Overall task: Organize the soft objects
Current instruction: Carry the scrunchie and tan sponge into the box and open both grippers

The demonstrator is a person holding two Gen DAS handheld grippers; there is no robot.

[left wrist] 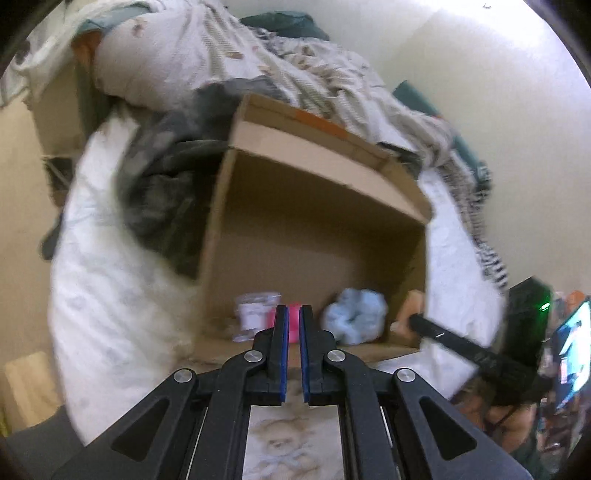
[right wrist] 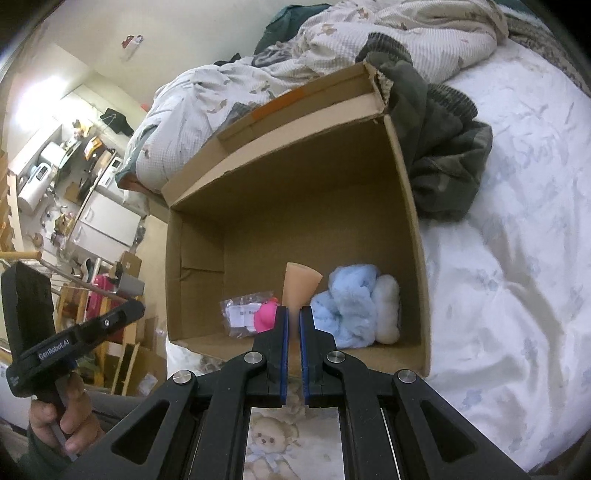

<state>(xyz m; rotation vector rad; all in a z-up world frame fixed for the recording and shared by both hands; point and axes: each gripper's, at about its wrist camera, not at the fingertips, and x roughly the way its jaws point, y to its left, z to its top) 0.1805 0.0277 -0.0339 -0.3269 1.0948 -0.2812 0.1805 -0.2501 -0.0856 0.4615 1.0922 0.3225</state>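
Note:
An open cardboard box (right wrist: 295,192) lies on the bed with its mouth toward me. Inside rest a fluffy light blue soft object (right wrist: 351,310), a white fluffy piece (right wrist: 388,310), a pink soft object (right wrist: 266,315), a clear plastic bag (right wrist: 240,314) and a peach cone-shaped piece (right wrist: 299,284). My right gripper (right wrist: 294,314) hangs shut and empty just before the box's front edge. In the left wrist view the blurred box (left wrist: 314,206) holds the blue object (left wrist: 354,314), the pink object (left wrist: 293,321) and the bag (left wrist: 255,314). My left gripper (left wrist: 294,314) is shut with nothing in it.
A dark green garment (right wrist: 447,147) lies on the white sheet (right wrist: 517,258) beside the box. A rumpled patterned quilt (right wrist: 406,33) is piled behind it. A hand (right wrist: 66,417) holds the other gripper at lower left. Cluttered shelves and boxes stand past the bed's left side.

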